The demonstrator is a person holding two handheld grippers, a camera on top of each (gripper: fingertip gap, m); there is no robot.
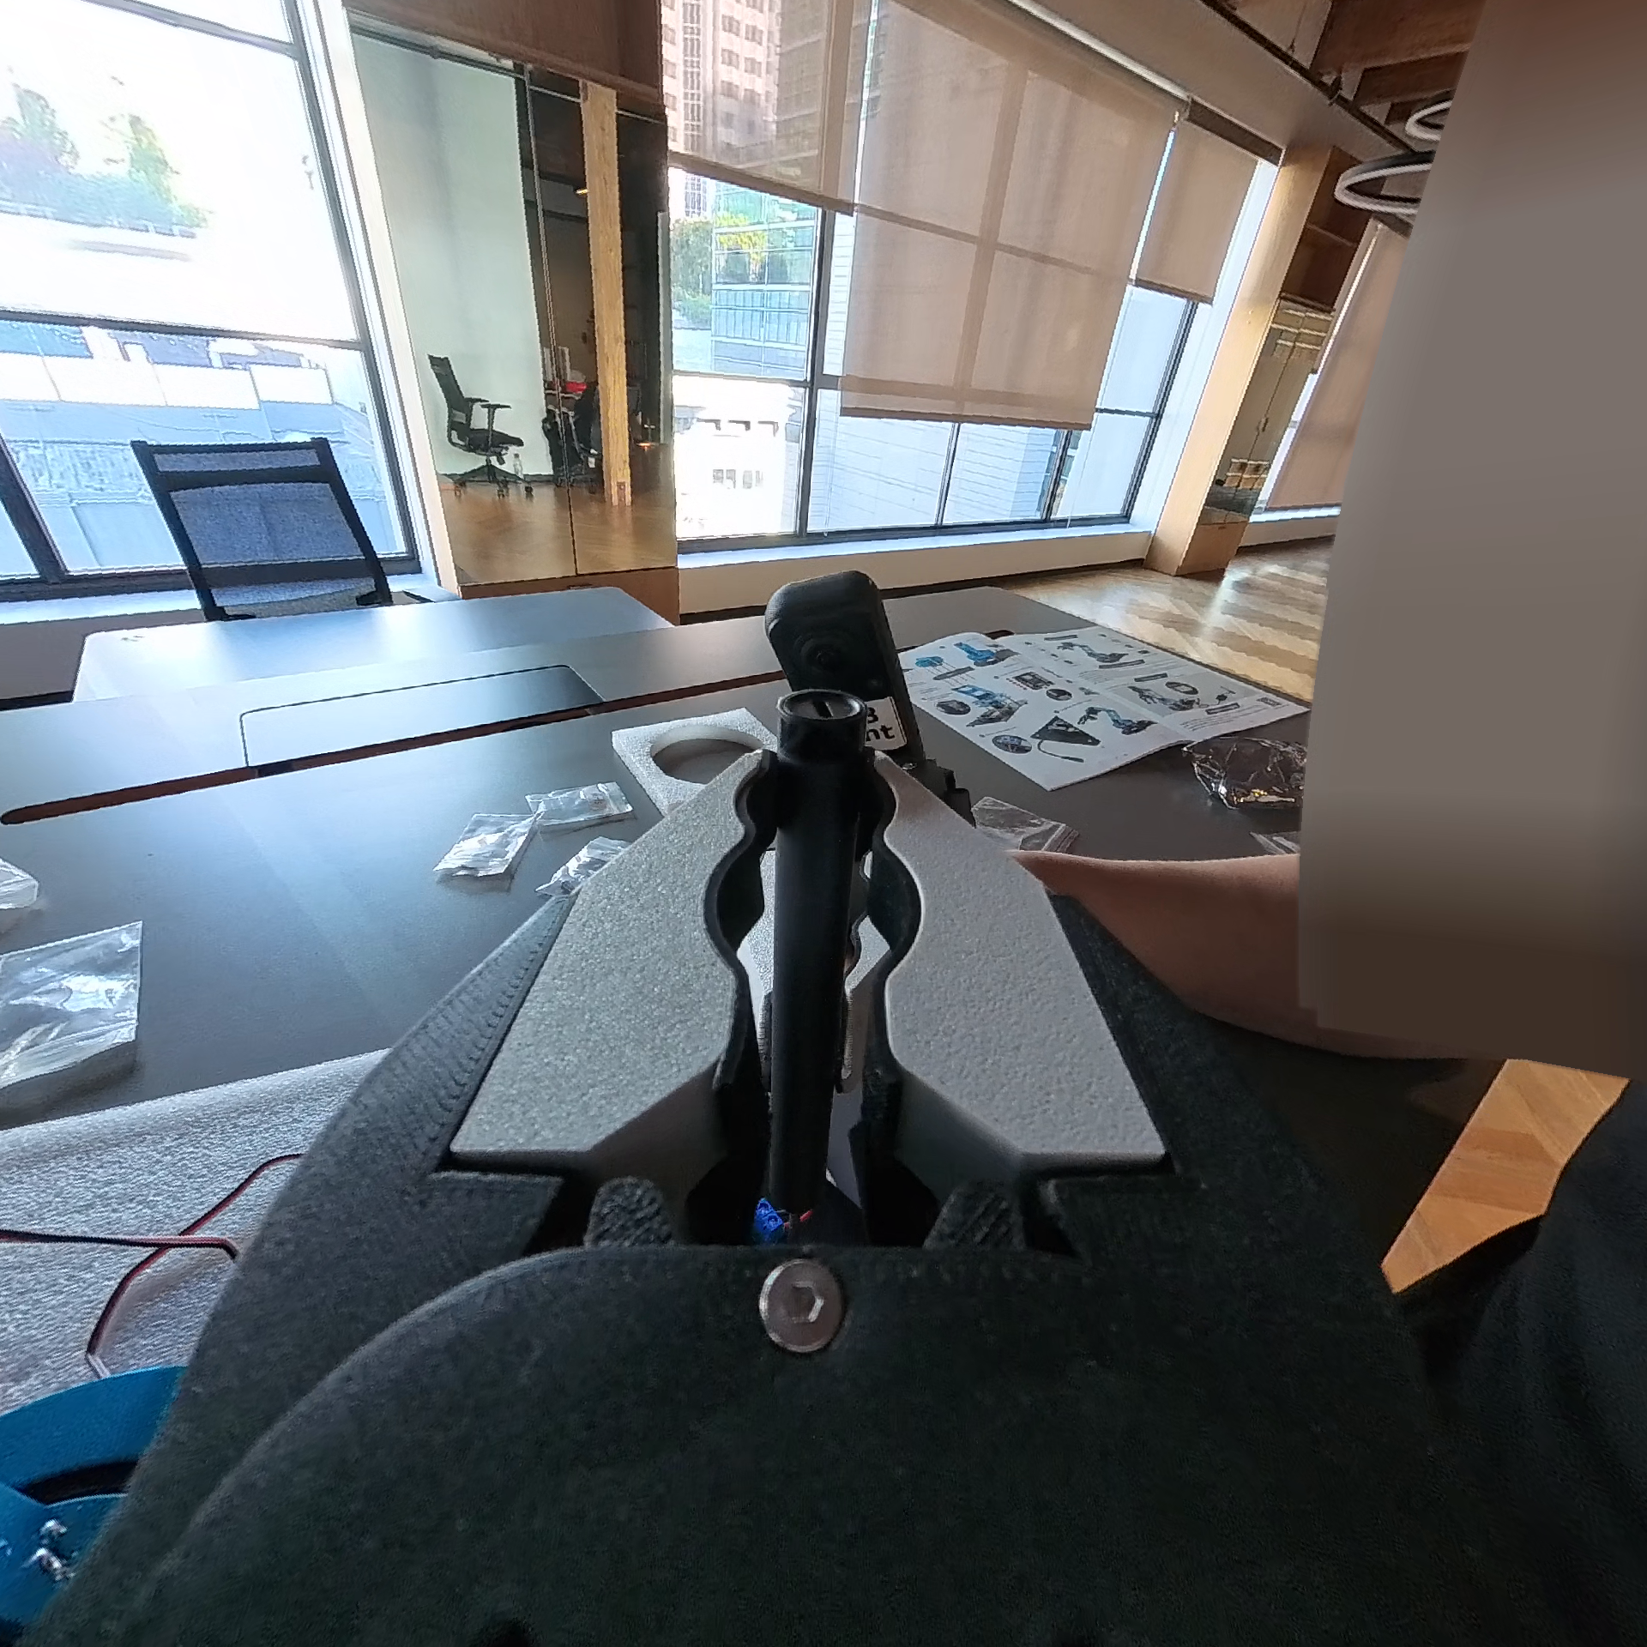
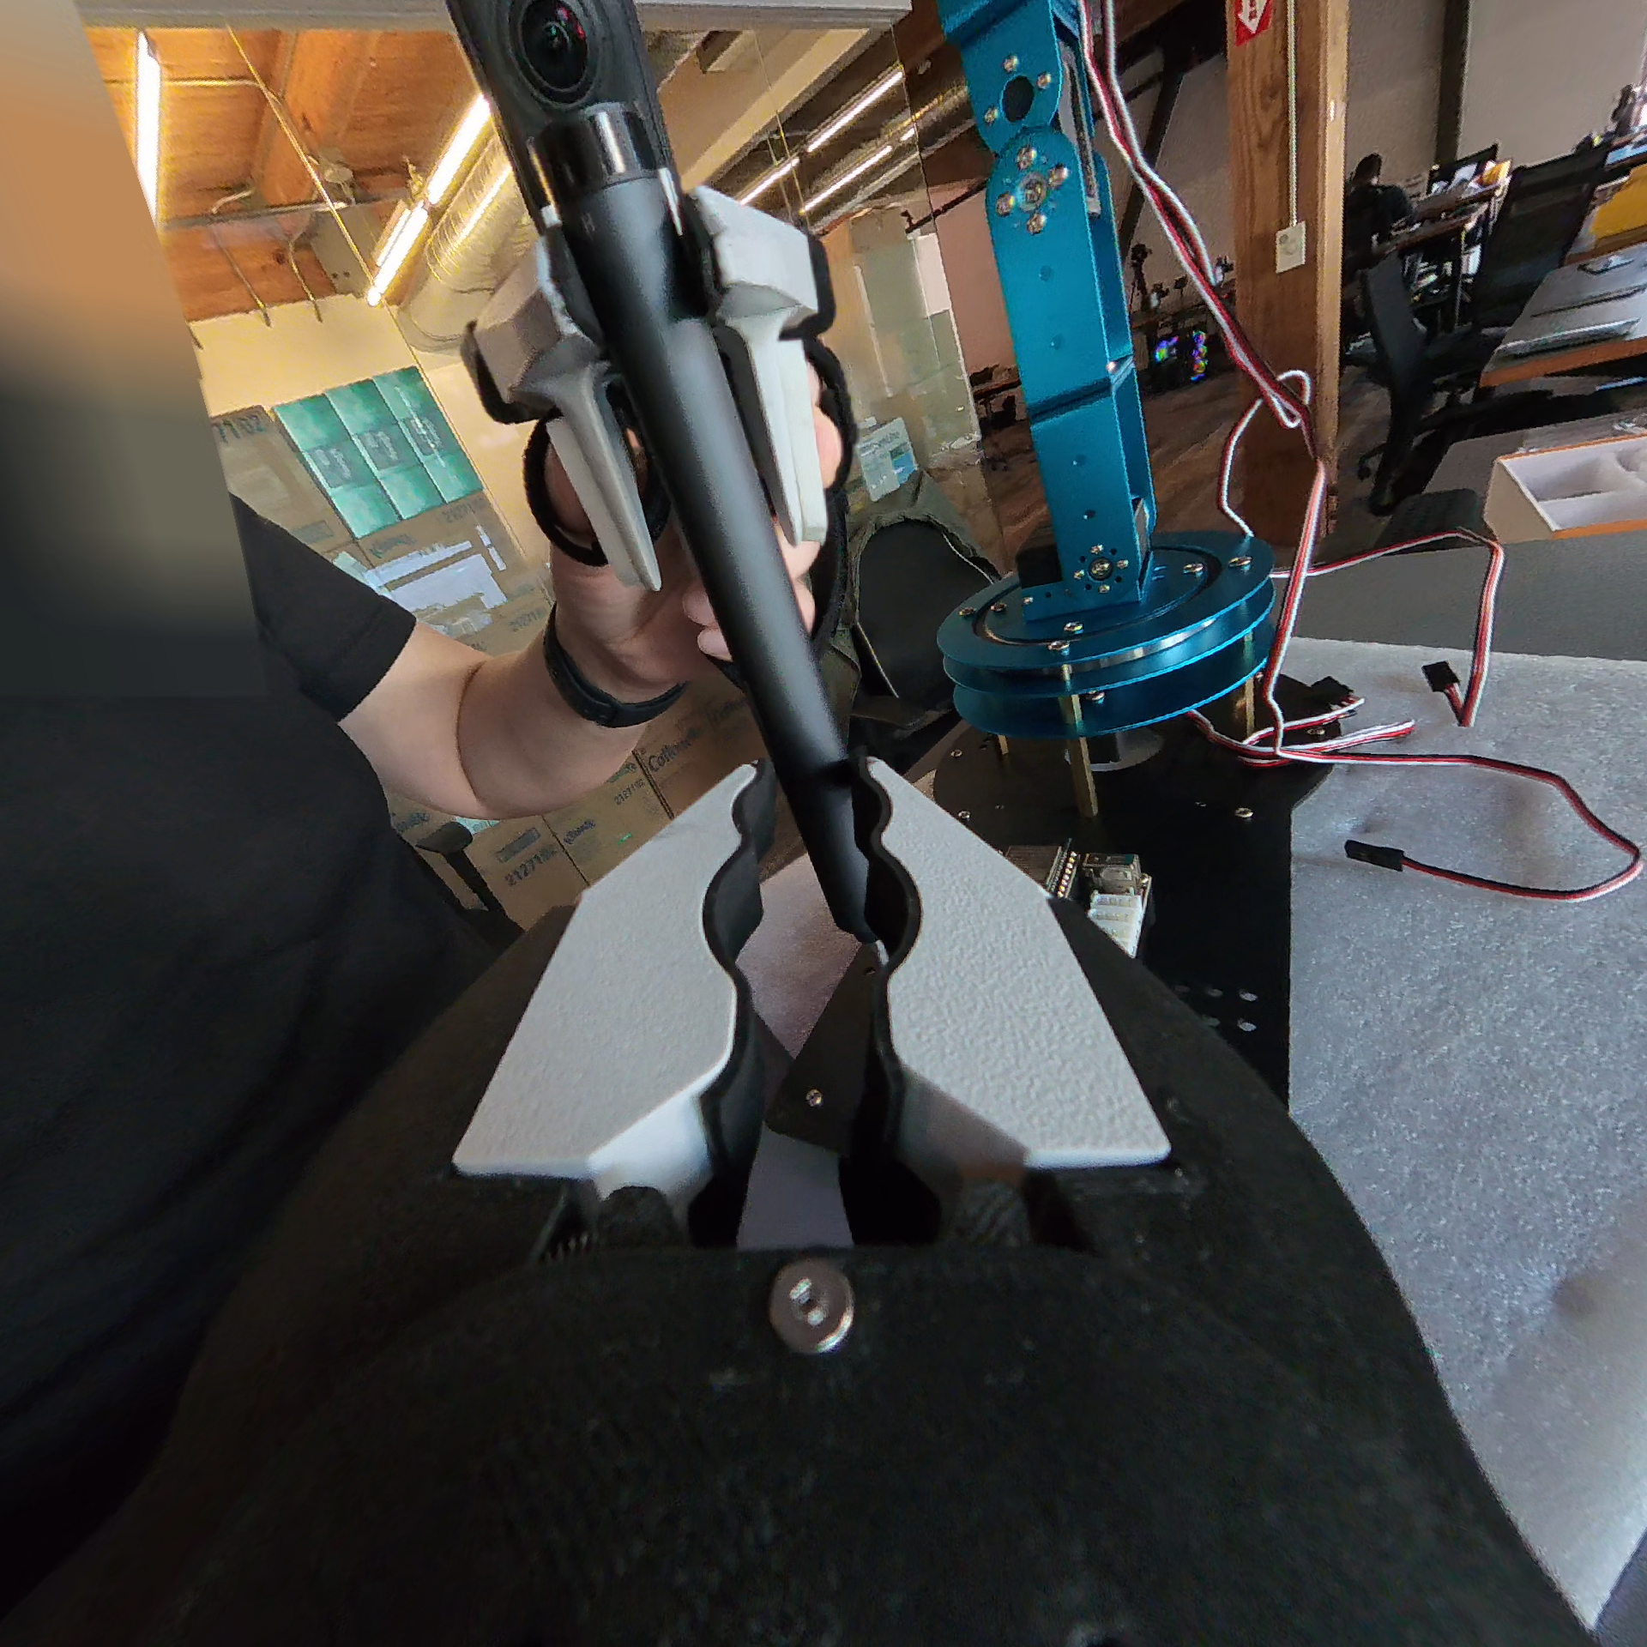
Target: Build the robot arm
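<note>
Your left gripper [image 1: 813, 784] pinches one black rod [image 1: 802, 945]; your right gripper [image 2: 815, 833] stands spread around its end, beside one blue arm [image 2: 1083, 383] on the worktop [image 2: 1470, 1025].

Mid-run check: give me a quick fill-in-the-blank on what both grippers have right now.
The left gripper is shut on a ____ rod.
The right gripper is ____, the rod's end between its fingers.
The small robot arm beside them is ____.
Missing: black; open; blue.
</note>
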